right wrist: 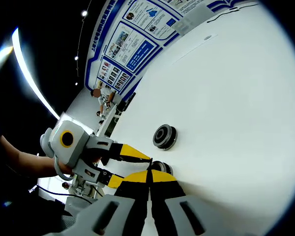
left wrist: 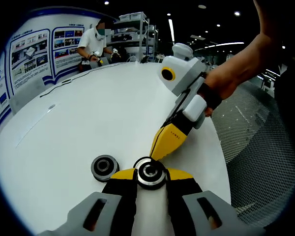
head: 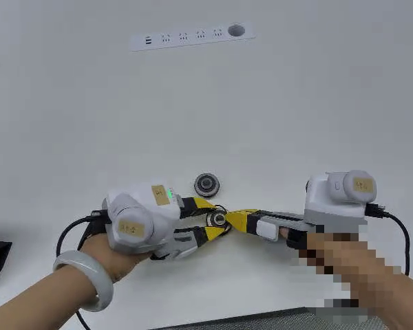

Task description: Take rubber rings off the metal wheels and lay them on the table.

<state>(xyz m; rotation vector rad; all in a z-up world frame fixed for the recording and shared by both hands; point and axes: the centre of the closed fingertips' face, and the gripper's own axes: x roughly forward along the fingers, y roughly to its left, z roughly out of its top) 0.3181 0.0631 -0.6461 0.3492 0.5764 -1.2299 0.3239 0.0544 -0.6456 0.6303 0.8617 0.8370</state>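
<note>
First wheel (left wrist: pixel 150 171) sits in left gripper (left wrist: pixel 151 174), second wheel (left wrist: pixel 104 167) beside it.

The bench (head: pixel 296 103) is plain white. The left tool (left wrist: pixel 150 173) and right tool (right wrist: pixel 148 174) have white bodies, grey arms and yellow tips edged in black. The wheel (head: pixel 219 219) between the left tool's tips is silver with a black rim. The second wheel (head: pixel 206 184) is dark grey and black. The power strip (head: pixel 193 34) is white, and the bracelet (head: pixel 82 276) is pale grey-green.
</note>
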